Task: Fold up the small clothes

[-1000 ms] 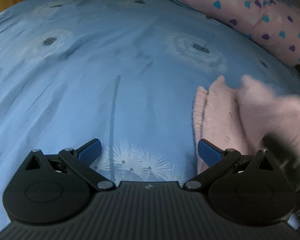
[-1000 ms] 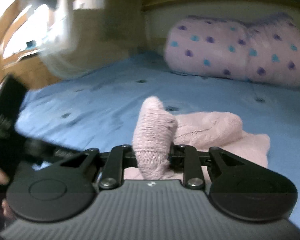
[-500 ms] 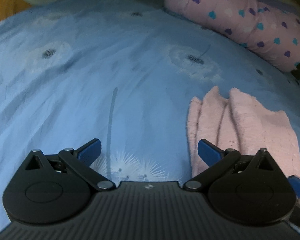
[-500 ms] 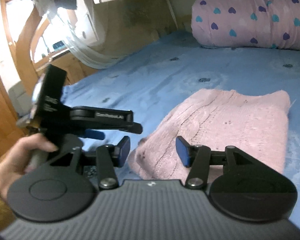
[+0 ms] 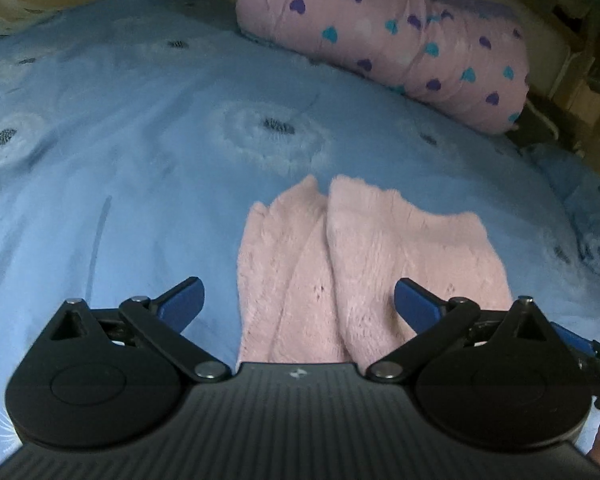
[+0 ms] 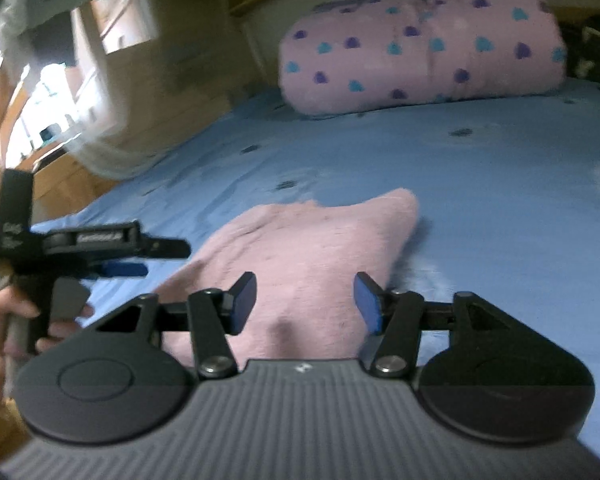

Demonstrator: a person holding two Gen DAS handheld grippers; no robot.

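A small pink knitted garment (image 5: 364, 264) lies folded flat on the blue bed sheet (image 5: 132, 152); it also shows in the right wrist view (image 6: 308, 248). My left gripper (image 5: 298, 304) is open and empty, just above the garment's near edge. It also shows from the side in the right wrist view (image 6: 128, 258), held in a hand left of the garment. My right gripper (image 6: 306, 306) is open and empty, with its jaws apart over the garment's near end.
A pink pillow with coloured hearts (image 5: 388, 36) lies at the head of the bed; it also shows in the right wrist view (image 6: 420, 44). Wooden furniture and a window (image 6: 44, 120) stand left of the bed. The blue sheet spreads wide to the left.
My right gripper let go of the pink garment, opened and drew back. The garment now lies flat. My left gripper moved right, so the garment sits between its jaws in view.
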